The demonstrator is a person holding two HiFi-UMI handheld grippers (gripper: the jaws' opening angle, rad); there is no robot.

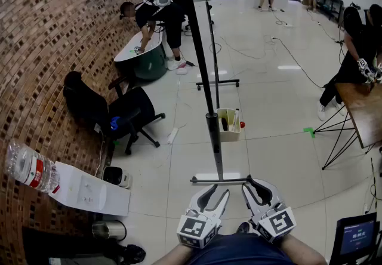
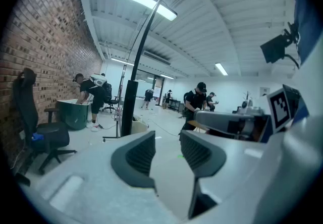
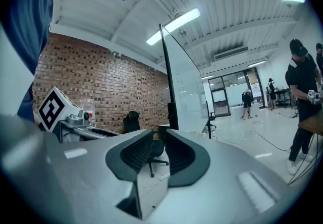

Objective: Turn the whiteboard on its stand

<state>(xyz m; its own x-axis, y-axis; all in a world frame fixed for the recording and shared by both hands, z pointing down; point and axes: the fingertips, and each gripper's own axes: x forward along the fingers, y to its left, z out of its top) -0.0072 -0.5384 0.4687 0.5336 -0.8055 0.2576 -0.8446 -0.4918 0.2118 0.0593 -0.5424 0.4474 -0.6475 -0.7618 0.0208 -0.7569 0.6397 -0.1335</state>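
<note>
Two tools closed, empty: left tool (image 1: 218, 190), right tool (image 1: 250, 183); whiteboard (image 1: 195, 43) upright, edge-on, length running away from person.

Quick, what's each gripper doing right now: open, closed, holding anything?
Left gripper: closed, nothing between its jaws.
Right gripper: closed, nothing between its jaws.

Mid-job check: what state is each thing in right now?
Whiteboard: upright on its stand, edge-on in the head view, untouched.
Left gripper: shut, empty.
Right gripper: shut, empty.
Bottle: standing upright.
Chair: upright, unoccupied.
</note>
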